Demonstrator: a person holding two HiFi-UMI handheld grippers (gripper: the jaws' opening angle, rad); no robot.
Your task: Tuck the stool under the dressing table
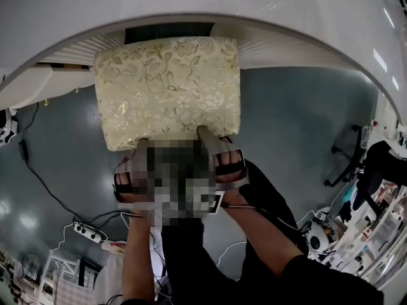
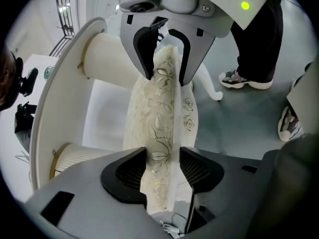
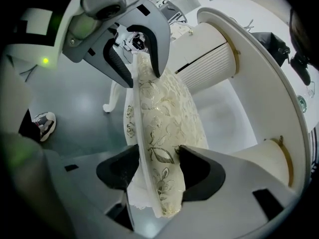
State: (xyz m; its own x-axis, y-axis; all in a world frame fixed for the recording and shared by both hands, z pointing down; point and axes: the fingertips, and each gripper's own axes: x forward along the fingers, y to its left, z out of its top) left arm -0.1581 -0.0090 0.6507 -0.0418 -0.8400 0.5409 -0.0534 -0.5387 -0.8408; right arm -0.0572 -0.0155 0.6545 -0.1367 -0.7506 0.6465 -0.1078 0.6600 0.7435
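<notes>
The stool [image 1: 168,91], with a cream seat patterned in gold flowers, stands on the grey floor with its far edge at the rim of the white dressing table [image 1: 191,5]. Both grippers hold its near edge side by side. My left gripper [image 1: 137,152] is shut on the seat's edge [image 2: 159,133], which sits between the two pads of my left gripper [image 2: 162,166]. My right gripper [image 1: 208,137] is shut on the same edge [image 3: 159,113], which fills the gap in my right gripper [image 3: 157,166]. Each gripper view shows the other gripper clamped further along. A white stool leg [image 2: 209,86] shows below.
The table's curved top [image 2: 60,83] rests on ribbed white columns [image 3: 209,59]. A power strip [image 1: 88,231] and cables lie on the floor at the left. A black chair base [image 1: 343,164] stands at the right. A person's shoes [image 2: 244,78] are nearby.
</notes>
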